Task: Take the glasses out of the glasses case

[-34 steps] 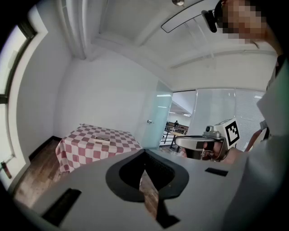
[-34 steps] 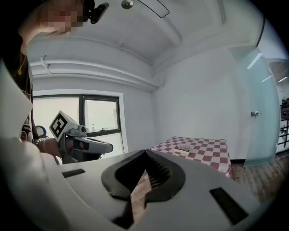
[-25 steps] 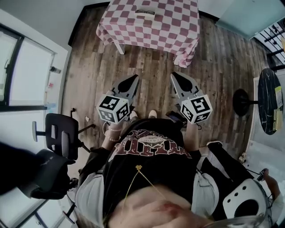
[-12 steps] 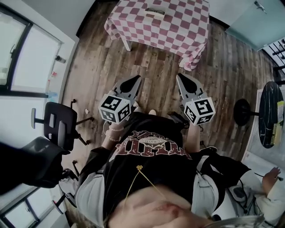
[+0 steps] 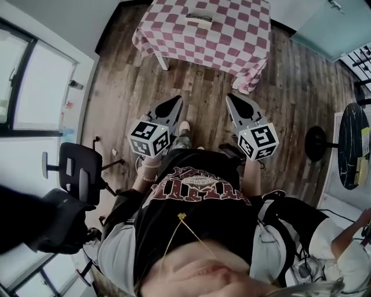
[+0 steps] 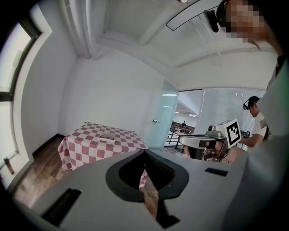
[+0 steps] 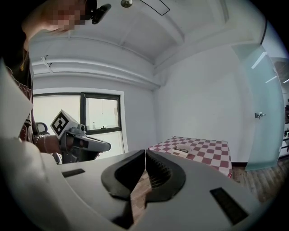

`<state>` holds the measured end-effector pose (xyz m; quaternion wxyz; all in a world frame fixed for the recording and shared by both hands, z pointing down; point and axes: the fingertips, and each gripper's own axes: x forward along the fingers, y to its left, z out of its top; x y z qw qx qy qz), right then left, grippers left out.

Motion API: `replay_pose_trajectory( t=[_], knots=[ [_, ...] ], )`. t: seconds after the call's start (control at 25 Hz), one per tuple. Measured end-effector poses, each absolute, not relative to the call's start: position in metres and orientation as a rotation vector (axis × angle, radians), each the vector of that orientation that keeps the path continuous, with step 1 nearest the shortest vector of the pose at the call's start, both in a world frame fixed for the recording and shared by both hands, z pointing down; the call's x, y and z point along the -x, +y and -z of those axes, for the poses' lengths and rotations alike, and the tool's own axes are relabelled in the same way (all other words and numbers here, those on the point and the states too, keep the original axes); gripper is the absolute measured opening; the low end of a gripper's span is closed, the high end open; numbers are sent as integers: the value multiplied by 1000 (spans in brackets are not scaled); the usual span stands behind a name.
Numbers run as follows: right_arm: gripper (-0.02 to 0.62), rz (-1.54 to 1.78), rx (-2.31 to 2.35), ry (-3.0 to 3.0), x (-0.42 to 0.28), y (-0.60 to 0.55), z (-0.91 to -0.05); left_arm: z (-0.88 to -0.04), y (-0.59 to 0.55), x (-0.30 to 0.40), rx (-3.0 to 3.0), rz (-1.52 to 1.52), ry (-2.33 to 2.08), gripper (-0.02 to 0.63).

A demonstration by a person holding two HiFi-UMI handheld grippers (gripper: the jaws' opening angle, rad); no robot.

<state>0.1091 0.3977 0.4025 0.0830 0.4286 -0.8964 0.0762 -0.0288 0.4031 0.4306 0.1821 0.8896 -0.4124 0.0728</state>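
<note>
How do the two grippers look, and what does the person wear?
The left gripper and right gripper are grey, narrowing to a point, with black ribbed pads and a white cube bearing black square markers. The person wears a black printed T-shirt.

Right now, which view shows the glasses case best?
Left gripper view: the glasses case sits unobstructed on the checked table, seen from the side. Head view shows the glasses case small, from above; right gripper view shows it small and distant.
</note>
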Motion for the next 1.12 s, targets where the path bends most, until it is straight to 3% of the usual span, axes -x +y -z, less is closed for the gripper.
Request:
replay_pose_trajectory(
  t=[1.12],
  knots=[
    [20,-204,-1471,-2577,-73,269,-401,-436,258,58,-2598,-236,-949,-2]
  ],
)
